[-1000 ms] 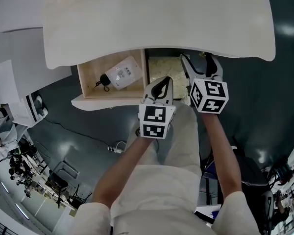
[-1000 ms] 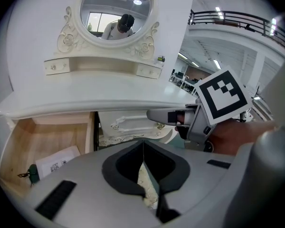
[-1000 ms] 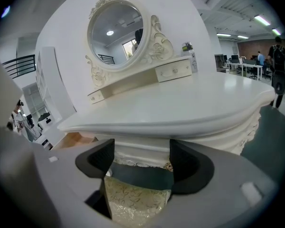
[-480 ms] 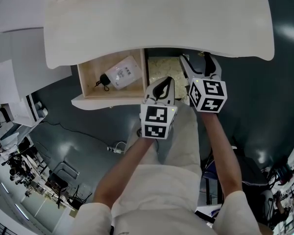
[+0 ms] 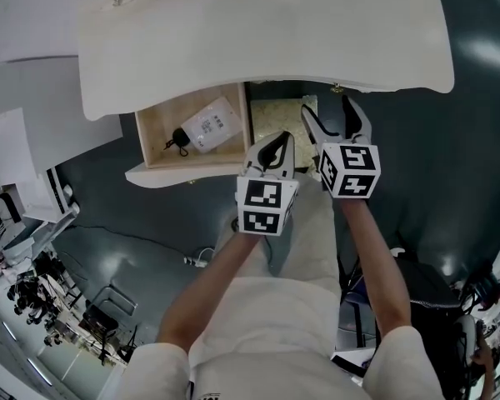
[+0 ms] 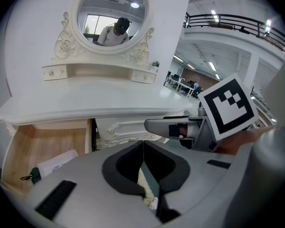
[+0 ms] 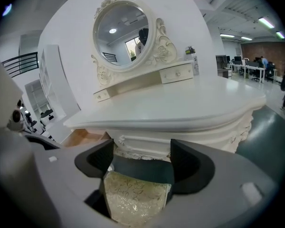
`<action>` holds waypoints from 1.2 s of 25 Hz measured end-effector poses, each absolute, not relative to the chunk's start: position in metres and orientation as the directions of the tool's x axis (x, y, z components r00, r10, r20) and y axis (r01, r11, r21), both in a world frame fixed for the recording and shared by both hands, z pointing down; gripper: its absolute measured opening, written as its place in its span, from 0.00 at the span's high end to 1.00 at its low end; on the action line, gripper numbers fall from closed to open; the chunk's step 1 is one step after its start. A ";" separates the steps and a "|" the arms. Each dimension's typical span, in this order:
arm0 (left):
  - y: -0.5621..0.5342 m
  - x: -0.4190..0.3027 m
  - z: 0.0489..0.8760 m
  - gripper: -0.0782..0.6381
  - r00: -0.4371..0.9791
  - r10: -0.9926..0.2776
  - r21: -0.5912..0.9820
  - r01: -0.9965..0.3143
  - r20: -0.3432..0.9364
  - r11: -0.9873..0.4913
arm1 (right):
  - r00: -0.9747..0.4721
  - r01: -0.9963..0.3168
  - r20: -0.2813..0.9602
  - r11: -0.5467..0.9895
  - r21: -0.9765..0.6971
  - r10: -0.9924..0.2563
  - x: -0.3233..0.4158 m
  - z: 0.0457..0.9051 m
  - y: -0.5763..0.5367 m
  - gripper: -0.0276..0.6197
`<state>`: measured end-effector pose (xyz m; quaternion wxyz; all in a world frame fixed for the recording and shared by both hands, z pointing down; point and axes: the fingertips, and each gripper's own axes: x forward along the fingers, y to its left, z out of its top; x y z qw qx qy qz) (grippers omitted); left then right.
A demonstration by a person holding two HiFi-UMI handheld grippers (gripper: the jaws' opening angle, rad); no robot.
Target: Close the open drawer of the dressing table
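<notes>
The dressing table [image 5: 258, 32] is white, and its left drawer [image 5: 150, 140] stands pulled out, showing a wooden inside. In the drawer lie a white packet [image 5: 210, 125] and a small black item [image 5: 177, 139]. My left gripper [image 5: 276, 142] is shut and empty, hanging just right of the drawer's front corner without touching it. My right gripper [image 5: 327, 112] is open and empty, in front of the table's middle section. In the left gripper view the drawer [image 6: 47, 141] is at the lower left. The right gripper view faces the table's carved front [image 7: 180, 148].
A stool with a pale patterned cushion [image 5: 287, 117] stands under the table, below both grippers, and its cushion [image 7: 137, 194] shows between my right gripper's jaws. An oval mirror [image 7: 126, 32] rises at the table's back. A cable [image 5: 196, 257] lies on the dark floor at left.
The head view has shifted slightly. Both grippers stay about where they were, and the drawer is as far out as before.
</notes>
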<state>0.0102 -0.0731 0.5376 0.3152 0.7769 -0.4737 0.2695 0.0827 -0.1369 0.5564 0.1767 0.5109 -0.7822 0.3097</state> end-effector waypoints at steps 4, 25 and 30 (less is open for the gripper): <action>-0.069 0.006 0.527 0.88 0.412 -0.570 0.235 -0.903 0.711 -0.359 | -0.397 -0.917 0.596 0.273 -0.291 -0.698 0.084 0.542 -0.124 0.44; -0.030 -0.006 0.440 0.88 0.529 -0.555 0.303 -0.840 0.642 -0.451 | -0.370 -0.929 0.546 0.283 -0.240 -0.752 0.057 0.420 -0.061 0.75; -0.024 -0.008 0.412 0.88 0.557 -0.557 0.295 -0.819 0.616 -0.492 | -0.352 -0.934 0.511 0.257 -0.250 -0.784 0.057 0.387 -0.047 0.78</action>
